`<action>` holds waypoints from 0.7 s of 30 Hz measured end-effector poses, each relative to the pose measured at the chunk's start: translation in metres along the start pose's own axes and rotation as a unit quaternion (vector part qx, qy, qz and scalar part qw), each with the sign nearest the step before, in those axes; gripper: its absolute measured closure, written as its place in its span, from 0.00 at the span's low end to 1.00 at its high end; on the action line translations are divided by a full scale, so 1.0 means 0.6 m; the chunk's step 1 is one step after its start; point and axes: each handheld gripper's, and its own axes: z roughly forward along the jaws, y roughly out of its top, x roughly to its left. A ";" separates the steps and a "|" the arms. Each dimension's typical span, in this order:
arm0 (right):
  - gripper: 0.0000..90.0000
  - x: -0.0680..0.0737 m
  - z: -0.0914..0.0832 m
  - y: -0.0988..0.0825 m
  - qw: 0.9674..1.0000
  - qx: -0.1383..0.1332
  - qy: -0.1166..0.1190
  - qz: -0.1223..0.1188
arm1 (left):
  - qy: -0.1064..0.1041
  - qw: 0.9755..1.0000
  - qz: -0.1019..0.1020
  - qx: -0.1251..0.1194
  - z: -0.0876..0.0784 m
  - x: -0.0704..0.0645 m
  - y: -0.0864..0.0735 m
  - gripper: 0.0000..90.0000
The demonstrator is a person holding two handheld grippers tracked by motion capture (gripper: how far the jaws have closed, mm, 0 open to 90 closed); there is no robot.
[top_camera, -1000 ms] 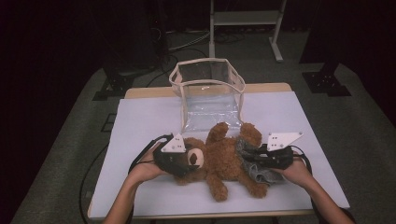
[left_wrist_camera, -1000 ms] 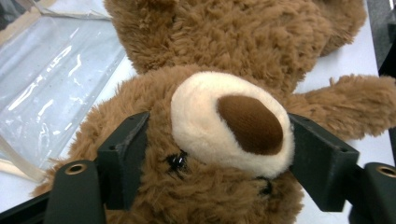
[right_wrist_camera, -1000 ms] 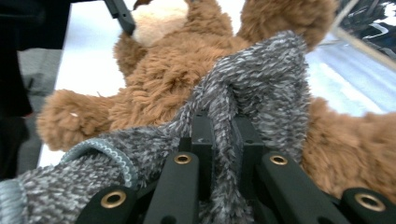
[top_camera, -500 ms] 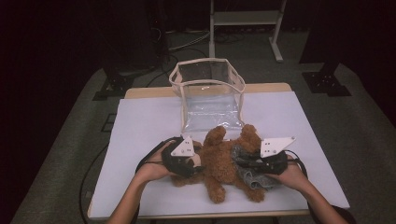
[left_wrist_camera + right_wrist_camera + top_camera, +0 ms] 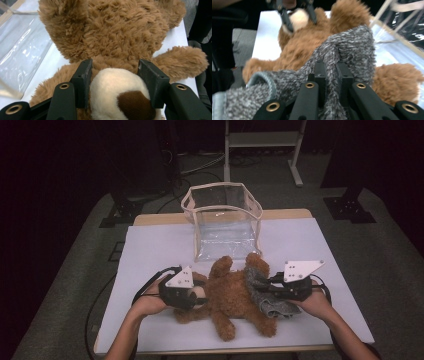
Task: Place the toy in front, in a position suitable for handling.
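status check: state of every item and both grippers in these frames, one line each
teddy bear: lying on the table, snout between the left jaws.
grey fuzzy garment: draped over the bear's leg, a fold pinched by the right gripper.
clear bag: upright, top open, nothing seen inside.
left gripper: jaws have just been closing, now pressing the snout.
right gripper: shut on the garment.
table: white cover, flat.

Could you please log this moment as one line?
left gripper: closing on teddy bear snout | right gripper: shut on grey cloth | clear bag: behind
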 end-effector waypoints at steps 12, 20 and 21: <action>0.90 0.015 -0.004 -0.050 0.999 0.032 0.007 0.026 | -0.004 1.000 0.001 -0.010 0.007 -0.004 -0.004 0.51; 0.90 -0.009 0.025 0.045 0.999 0.007 0.011 -0.032 | -0.004 1.000 0.015 -0.001 0.015 -0.012 0.003 0.50; 0.90 -0.014 0.035 0.047 0.999 0.016 0.014 -0.032 | -0.003 1.000 0.014 -0.002 0.014 -0.013 0.002 0.50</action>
